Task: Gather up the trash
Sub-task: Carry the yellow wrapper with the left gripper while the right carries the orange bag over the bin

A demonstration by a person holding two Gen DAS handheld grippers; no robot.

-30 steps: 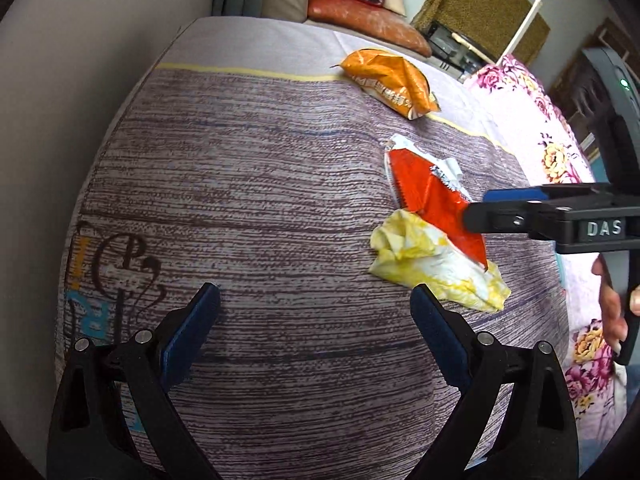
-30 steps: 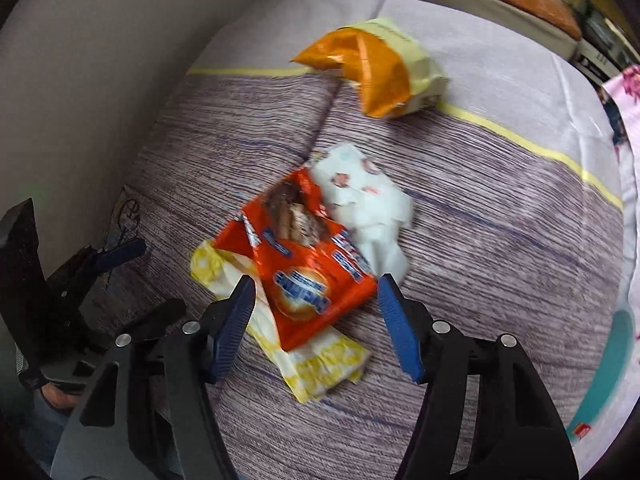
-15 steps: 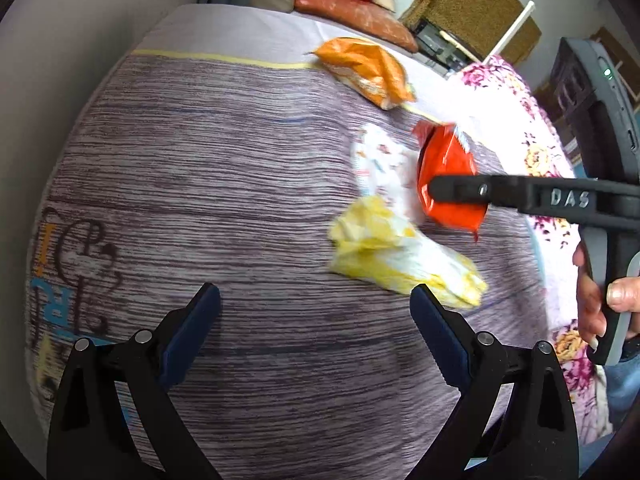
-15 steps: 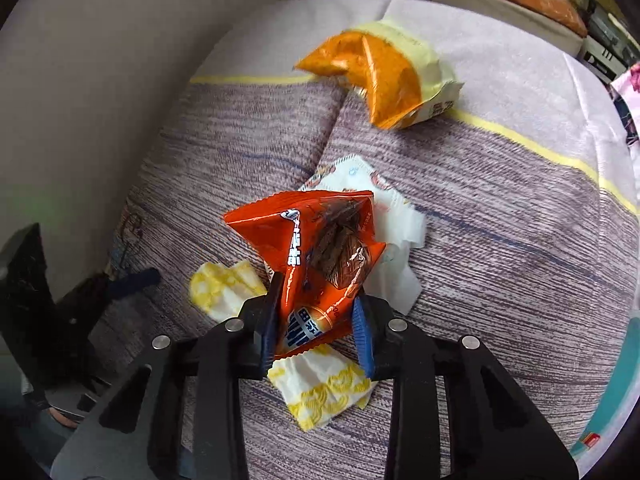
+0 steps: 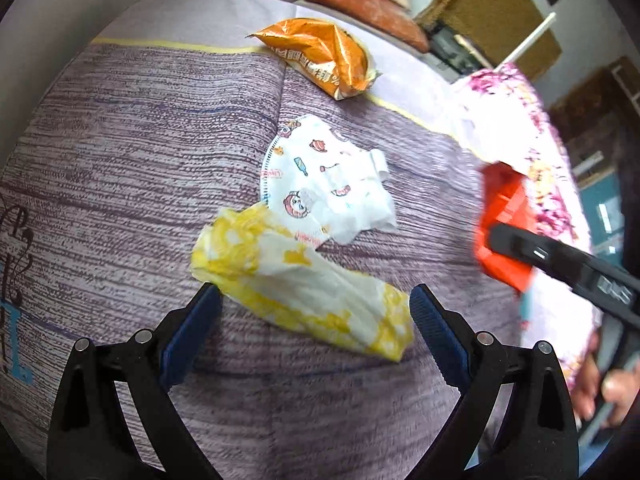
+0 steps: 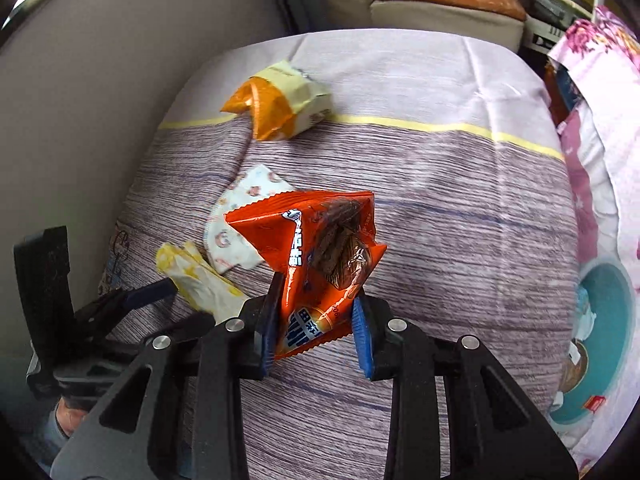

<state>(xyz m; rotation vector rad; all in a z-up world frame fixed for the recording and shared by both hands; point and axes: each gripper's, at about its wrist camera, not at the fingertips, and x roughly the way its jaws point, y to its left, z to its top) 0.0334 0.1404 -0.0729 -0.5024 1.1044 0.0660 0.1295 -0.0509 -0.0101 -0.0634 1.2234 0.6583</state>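
A: Where's the trash on the striped bedspread (image 5: pixel 120 168)?

B: The yellow wrapper (image 5: pixel 304 284) lies between the wide-spread fingers of the left gripper (image 5: pixel 316 312), its long axis slanting from far left to near right.

A: And the right gripper (image 6: pixel 316 320)?

B: Clamped on the red snack packet (image 6: pixel 320 256), lifted, standing up from the jaws. The white wrapper (image 5: pixel 328 184) touches the yellow one; the orange bag (image 5: pixel 320 54) lies farther off.

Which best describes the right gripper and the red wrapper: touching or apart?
Touching: the right wrist view shows the right gripper clamped on the red wrapper.
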